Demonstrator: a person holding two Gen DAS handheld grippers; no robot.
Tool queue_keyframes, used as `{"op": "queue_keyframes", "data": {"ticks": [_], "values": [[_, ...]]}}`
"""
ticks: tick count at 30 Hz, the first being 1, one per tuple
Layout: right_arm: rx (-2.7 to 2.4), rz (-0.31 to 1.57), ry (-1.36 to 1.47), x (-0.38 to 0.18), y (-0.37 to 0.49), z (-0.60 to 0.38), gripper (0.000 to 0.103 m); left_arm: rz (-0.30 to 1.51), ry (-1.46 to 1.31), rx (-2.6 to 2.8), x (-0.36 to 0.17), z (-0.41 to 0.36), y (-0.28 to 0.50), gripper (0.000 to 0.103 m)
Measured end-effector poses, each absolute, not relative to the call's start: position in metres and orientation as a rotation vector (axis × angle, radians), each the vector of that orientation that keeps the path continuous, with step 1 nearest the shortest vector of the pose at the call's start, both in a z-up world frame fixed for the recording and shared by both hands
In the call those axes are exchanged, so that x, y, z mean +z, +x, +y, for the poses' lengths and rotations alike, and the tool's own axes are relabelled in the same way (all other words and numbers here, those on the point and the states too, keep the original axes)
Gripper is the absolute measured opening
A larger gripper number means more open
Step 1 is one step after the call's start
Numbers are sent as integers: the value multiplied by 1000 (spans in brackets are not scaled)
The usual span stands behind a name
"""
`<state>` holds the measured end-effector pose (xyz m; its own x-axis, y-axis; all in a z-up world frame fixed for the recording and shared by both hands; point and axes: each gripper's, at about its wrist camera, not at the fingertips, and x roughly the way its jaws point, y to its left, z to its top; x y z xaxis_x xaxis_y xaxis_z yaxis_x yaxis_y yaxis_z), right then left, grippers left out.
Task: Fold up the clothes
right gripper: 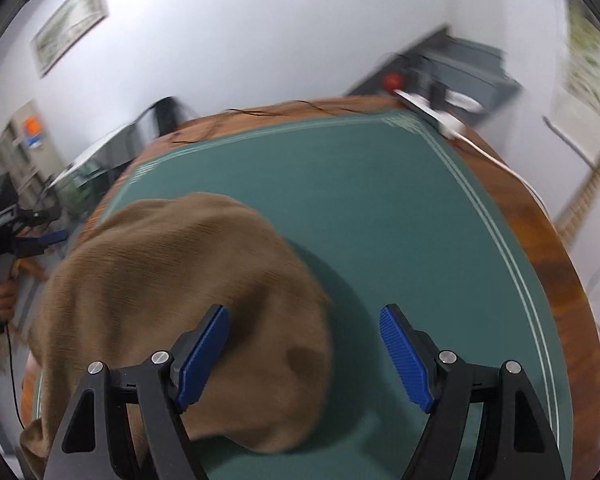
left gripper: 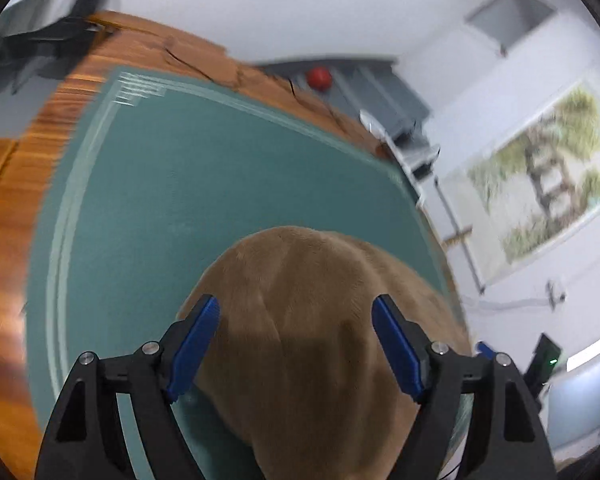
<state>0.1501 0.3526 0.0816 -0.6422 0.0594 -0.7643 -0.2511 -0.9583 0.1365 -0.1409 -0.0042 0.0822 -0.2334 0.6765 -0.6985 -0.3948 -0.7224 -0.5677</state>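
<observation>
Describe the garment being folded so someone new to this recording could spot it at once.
Start at the wooden table, most of it covered by a green mat with pale border lines. On the mat's near side lies the garment, a rumpled tan, soft-looking heap. It is the only cloth on the mat; the rest of the green surface is bare.

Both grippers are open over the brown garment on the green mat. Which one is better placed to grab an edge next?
Probably the right gripper: the brown garment ends between its open fingers, edge exposed on the green mat. The left gripper hangs over unbroken cloth.
</observation>
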Motion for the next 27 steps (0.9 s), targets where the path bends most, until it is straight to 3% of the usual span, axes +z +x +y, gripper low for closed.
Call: {"op": "queue_keyframes", "data": {"ticks": [7,9,10,12,17,20,24,27], "values": [[2557,399,-1248,72,162,373,80,-295,-1460,1914,34,28,-188,82],[2548,402,-1255,70,159,375,80,-305,-1478,1867,27,34,-190,77],[2545,404,-1258,69,158,375,80,-305,-1487,1842,25,38,-189,68],[2549,405,-1264,68,154,374,80,-297,-1509,1804,21,43,-185,15],[2584,385,-1272,67,141,370,79,-331,-1406,1780,53,30,-148,11],[2608,369,-1267,69,132,369,80,-378,-1179,1694,112,12,-95,11],[2628,389,-1258,70,119,373,80,-169,-1002,1576,173,24,-4,11],[2636,457,-1241,72,106,382,80,62,-979,1496,183,45,63,11]]}}
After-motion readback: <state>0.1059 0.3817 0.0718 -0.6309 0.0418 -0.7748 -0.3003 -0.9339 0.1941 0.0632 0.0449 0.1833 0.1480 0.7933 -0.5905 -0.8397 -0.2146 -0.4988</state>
